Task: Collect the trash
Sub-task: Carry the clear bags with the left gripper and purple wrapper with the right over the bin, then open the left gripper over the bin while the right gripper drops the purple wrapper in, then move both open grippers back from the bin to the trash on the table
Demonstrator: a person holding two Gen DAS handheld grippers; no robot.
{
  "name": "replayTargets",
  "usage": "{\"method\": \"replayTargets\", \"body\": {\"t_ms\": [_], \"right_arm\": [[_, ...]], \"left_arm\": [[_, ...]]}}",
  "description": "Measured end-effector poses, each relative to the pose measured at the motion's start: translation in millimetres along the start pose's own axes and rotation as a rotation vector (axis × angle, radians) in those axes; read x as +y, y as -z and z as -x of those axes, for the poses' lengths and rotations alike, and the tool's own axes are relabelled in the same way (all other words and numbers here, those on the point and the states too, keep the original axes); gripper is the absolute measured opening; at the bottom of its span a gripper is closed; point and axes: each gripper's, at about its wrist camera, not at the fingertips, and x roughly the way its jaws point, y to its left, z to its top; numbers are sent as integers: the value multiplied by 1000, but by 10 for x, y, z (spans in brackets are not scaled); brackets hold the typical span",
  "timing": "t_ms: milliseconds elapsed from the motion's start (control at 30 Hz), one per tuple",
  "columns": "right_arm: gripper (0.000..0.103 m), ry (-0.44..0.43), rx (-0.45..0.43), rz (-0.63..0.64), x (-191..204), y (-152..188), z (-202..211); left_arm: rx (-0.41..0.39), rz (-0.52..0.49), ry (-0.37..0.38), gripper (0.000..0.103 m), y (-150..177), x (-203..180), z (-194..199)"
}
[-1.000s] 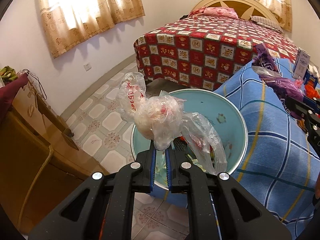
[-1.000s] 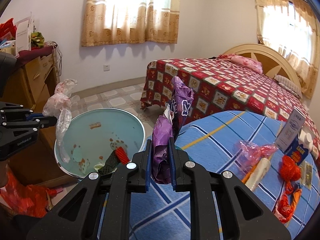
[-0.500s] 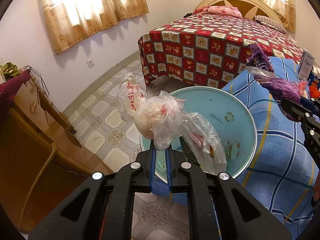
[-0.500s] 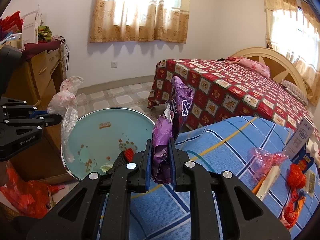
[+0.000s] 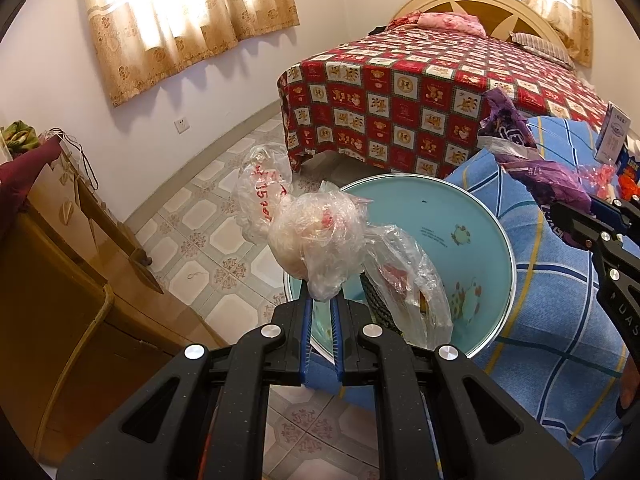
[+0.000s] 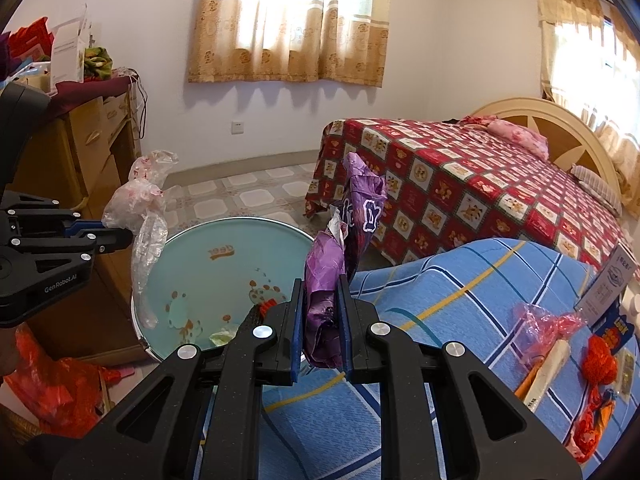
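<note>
**Both grippers loaded beside the blue basin**

While the left gripper point(image 5: 320, 308) clenches a crumpled clear plastic bag point(image 5: 320, 236) with red print, the bag's loose tail hangs over the near-left rim of the light-blue basin point(image 5: 460, 216) — in the right wrist view the same bag point(image 6: 140, 208) dangles against the basin's point(image 6: 208, 264) left edge. The right gripper point(image 6: 320, 320) is clamped on a purple wrapper point(image 6: 344, 248), held upright over the near corner of the blue checked cloth point(image 6: 460, 280), just right of the basin. A dark strap and red scraps lie inside the basin.

On the cloth, far right, sit a pink plastic wrapper point(image 6: 548, 320), a red net bag point(image 6: 600, 364) and a white carton point(image 6: 612, 276). Beyond — a bed with a red patterned cover point(image 6: 460, 184); a wooden dresser point(image 6: 92, 152) stands at left, with a red plastic bag point(image 6: 56, 388) on the floor near it.
</note>
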Motion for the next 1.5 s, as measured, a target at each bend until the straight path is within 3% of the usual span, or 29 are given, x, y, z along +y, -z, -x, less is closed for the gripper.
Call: {"method": "replayTargets", "body": {"t_ms": [733,833,900,933,1167,1500], "right_arm": [[16,-31,6,25,124,-29,-73],[19,-55,10,34,141,-24,-96],[33,-60,-2,39,157,-13,-92],[44,-62,-1,39,163,-7,-95],[50,-50,2,16,146,31,-84],[59,-36,-21,8,105,60,18]], "left_arm": [[-1,-6,10,9,-1,-25,-2],[-3,-7,26,14,11,-38,8],[-4,-7,29,37,15,-52,10],[-10,-12,26,39,15,-67,19],[-11,-6,30,54,8,-78,40],[-10,-1,31,63,16,-97,56]]}}
